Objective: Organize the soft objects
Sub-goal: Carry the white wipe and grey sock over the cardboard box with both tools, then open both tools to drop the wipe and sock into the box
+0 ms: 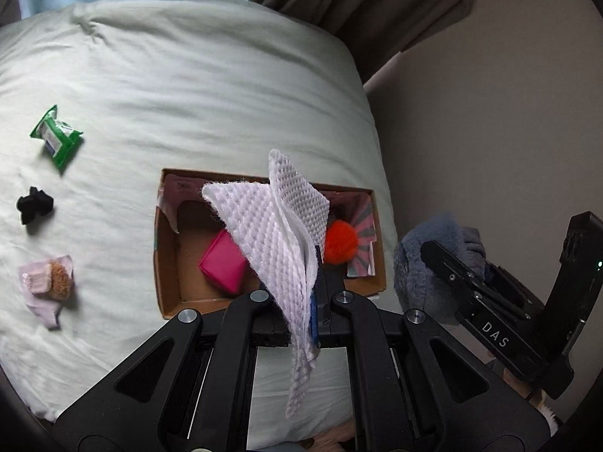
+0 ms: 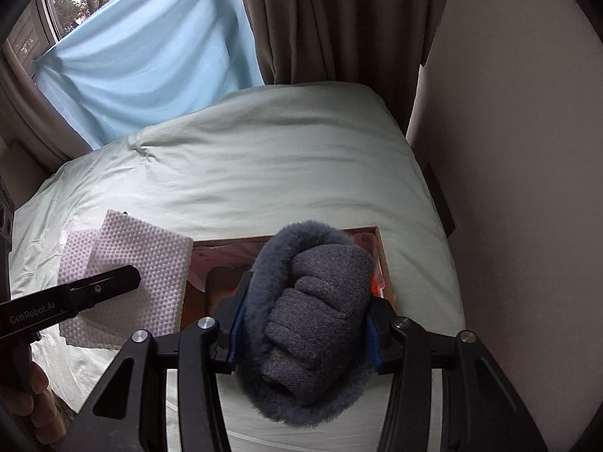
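Note:
My left gripper point(image 1: 316, 263) is shut on a white dimpled cloth point(image 1: 279, 226) and holds it above an open cardboard box point(image 1: 166, 263) on the bed. The box holds a pink block point(image 1: 222, 263) and an orange pom-pom point(image 1: 341, 243). My right gripper point(image 2: 301, 301) is shut on a grey fuzzy glove point(image 2: 316, 312) and holds it over the box point(image 2: 382, 256). The glove also shows in the left wrist view point(image 1: 418, 275), right of the box. The cloth shows in the right wrist view point(image 2: 150, 263), held by the left gripper point(image 2: 128, 277).
On the pale green duvet point(image 1: 188, 94), left of the box, lie a green packet point(image 1: 56, 137), a black scrunched item point(image 1: 34, 204) and a pink-and-tan soft item point(image 1: 47, 282). Brown curtains point(image 2: 320, 19) and a wall point(image 2: 508, 150) stand behind and to the right.

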{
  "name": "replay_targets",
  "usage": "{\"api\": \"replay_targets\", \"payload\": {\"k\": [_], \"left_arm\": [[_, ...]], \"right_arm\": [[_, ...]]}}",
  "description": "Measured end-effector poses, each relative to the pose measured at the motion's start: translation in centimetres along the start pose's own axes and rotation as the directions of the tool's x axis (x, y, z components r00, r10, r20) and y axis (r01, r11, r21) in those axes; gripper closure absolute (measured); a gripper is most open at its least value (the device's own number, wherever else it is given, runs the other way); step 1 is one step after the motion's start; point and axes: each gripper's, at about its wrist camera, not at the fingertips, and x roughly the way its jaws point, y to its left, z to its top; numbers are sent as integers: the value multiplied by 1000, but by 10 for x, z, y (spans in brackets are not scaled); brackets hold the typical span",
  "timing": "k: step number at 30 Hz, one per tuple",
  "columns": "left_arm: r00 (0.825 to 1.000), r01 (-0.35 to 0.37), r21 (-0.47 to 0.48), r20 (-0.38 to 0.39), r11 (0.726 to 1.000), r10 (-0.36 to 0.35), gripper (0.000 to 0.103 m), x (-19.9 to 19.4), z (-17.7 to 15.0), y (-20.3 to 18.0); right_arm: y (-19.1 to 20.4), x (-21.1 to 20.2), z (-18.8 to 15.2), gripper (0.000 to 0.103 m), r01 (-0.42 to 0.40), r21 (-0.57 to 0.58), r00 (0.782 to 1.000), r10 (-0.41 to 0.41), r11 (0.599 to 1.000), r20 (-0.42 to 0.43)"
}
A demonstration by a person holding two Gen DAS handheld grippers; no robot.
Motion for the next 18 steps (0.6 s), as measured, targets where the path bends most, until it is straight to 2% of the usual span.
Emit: {"api": "replay_targets", "payload": {"k": [6,11,15,18], "left_arm": [[994,-60,31,-89,998,62,98,62,3,-9],[980,-116,82,-152,990,128,98,107,4,-9],[973,-116,127,-186,985,138,98,132,6,-10],[967,-138,188,-188,972,174,98,142,7,-12]], "right_arm": [[-24,48,-3,58,-21,7,996,22,1000,-84],[-29,89,-6,58,-36,9,987,37,999,-159],[-30,115,-5,58,-40,12,977,42,999,-207],[-33,127,-2,57,-42,20,972,46,999,-230]]}}
